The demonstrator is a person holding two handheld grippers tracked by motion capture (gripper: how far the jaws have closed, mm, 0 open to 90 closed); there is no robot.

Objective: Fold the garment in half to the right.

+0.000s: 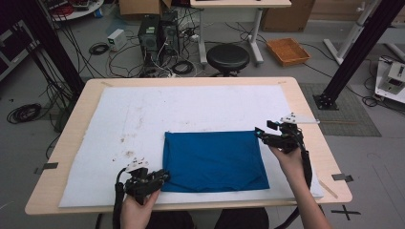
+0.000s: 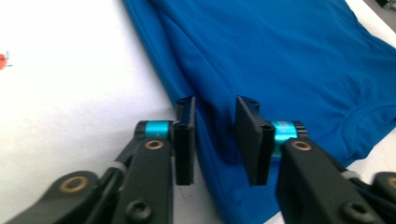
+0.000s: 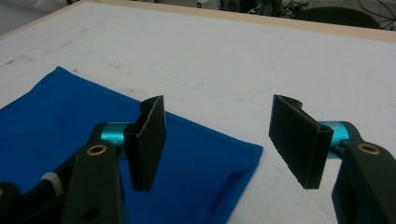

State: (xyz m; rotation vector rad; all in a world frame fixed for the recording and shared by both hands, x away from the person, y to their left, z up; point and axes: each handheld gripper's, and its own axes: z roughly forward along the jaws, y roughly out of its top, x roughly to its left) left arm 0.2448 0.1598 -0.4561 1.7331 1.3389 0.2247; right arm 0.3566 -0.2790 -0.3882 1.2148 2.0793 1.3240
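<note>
A blue cloth, folded into a rectangle, lies flat on the white mat near the table's front edge. My left gripper is at the cloth's near left corner, held by a hand from below. In the left gripper view the left gripper stands open with a narrow gap, its jaws straddling the cloth at its left hem. My right gripper hovers at the far right corner. In the right gripper view the right gripper is wide open above that corner of the cloth, with nothing between its jaws.
The white mat covers most of the wooden table and has brown stains at its left. Beyond the far edge stand a black stool, computer boxes with cables, and an orange tray on the floor.
</note>
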